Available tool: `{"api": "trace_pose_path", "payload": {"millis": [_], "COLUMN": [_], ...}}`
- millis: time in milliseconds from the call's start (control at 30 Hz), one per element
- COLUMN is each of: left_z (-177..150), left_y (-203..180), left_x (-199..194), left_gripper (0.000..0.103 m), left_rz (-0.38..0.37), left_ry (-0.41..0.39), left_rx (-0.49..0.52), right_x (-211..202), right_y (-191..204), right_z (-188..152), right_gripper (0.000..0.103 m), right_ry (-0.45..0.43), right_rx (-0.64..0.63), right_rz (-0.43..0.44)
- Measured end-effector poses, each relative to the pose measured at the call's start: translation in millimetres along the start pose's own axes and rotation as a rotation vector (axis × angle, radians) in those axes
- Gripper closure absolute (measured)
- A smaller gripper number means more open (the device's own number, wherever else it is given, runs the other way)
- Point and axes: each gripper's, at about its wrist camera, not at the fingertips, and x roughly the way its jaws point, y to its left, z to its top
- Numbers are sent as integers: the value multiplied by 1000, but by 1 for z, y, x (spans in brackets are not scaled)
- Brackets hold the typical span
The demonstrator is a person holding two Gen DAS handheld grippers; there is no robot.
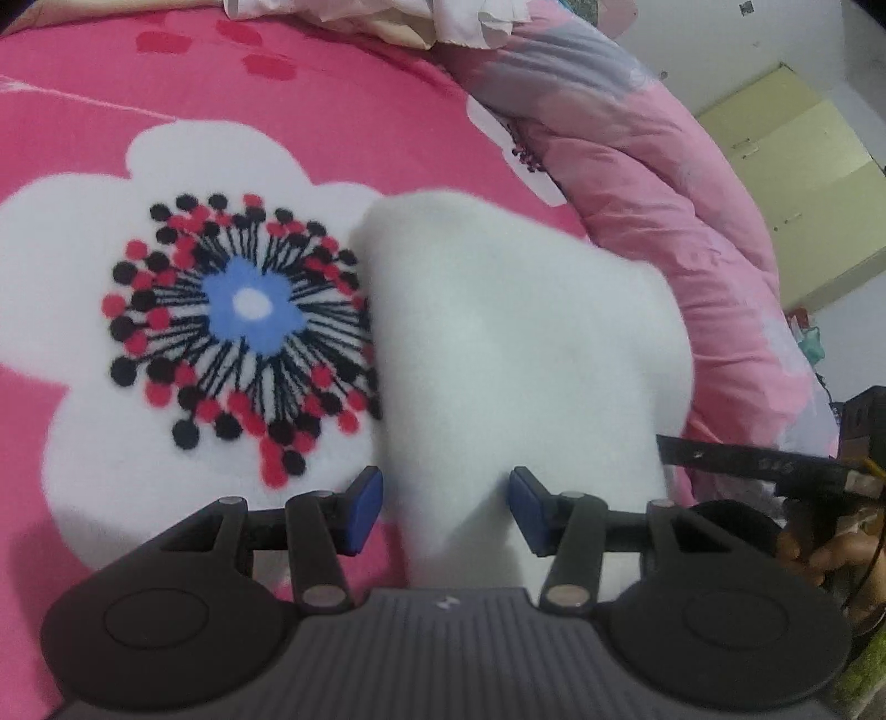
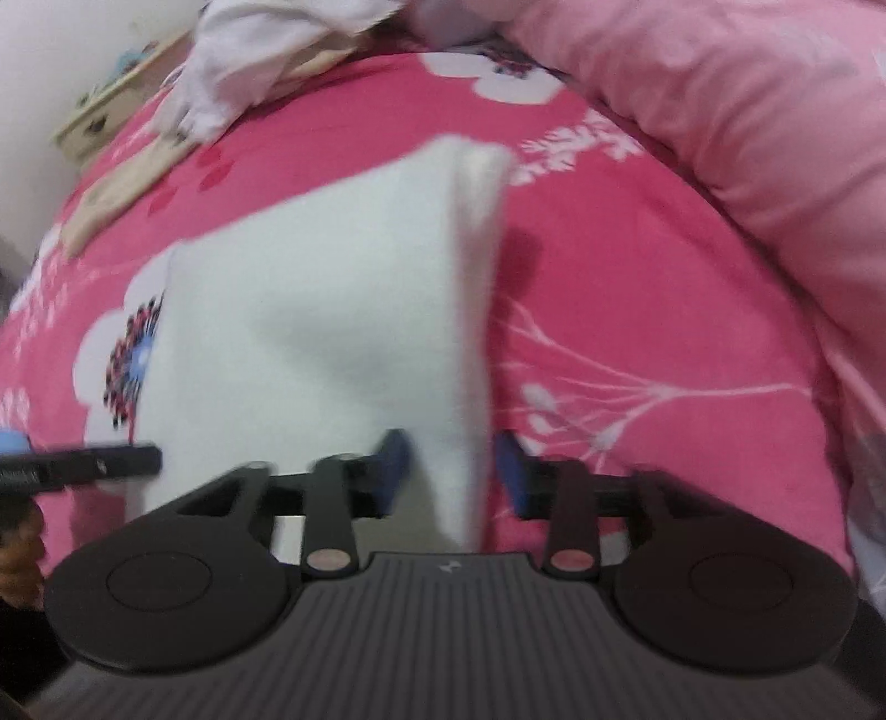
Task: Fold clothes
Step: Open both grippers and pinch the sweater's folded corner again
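Left wrist view: the left gripper (image 1: 446, 509) has its blue-padded jaws spread wide, with a soft white folded garment (image 1: 515, 354) running between them; the pads stand clear of the cloth on both sides, gripping nothing. The garment lies on a bright pink bedsheet (image 1: 332, 111) printed with big white flowers, its left edge covering part of a flower with a blue centre and red and black dots (image 1: 243, 327). A rolled pale pink quilt (image 1: 692, 221) runs along the bed's right edge, and a heap of white clothes (image 1: 443, 16) sits at the far edge. A yellow-green door (image 1: 803, 183) shows only here.

Right wrist view: the right gripper (image 2: 451, 471) is likewise wide open, straddling the garment's thick folded right edge without pinching it. Only this view shows the garment's whole rectangular outline, mid-bed, and a cluttered pale shelf (image 2: 111, 105) past the bed's far left corner.
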Motion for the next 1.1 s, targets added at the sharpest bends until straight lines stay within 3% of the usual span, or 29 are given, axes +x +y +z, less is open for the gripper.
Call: {"api": "trace_pose_path", "payload": {"millis": [100, 167, 233, 333, 467, 800, 1000, 1100], "left_z": [7, 17, 28, 37, 49, 53, 45, 37], "left_y": [0, 3, 4, 8, 9, 27, 34, 33], "left_x": [-1, 2, 9, 19, 31, 46, 42, 40], "left_gripper": [51, 51, 51, 51, 48, 46, 45, 45], "left_rz": [-6, -16, -11, -22, -54, -166, -202, -221], "left_ry": [-28, -45, -56, -68, -70, -90, -92, -70], "left_rx": [-13, -38, -56, -76, -79, -136, -173, -177], "right_x": [-13, -17, -9, 9, 40, 105, 100, 96], "right_y": [-18, -36, -51, -70, -86, -87, -72, -72], "right_z": [7, 14, 20, 30, 44, 64, 48, 37], "right_gripper": [57, 50, 37, 26, 19, 7, 7, 7], "right_ry": [-36, -66, -81, -82, -62, 5, 96, 159], "right_rx": [68, 156, 250, 378, 492, 537, 464, 491], "right_rz": [42, 134, 231, 348, 450, 632, 679, 706]}}
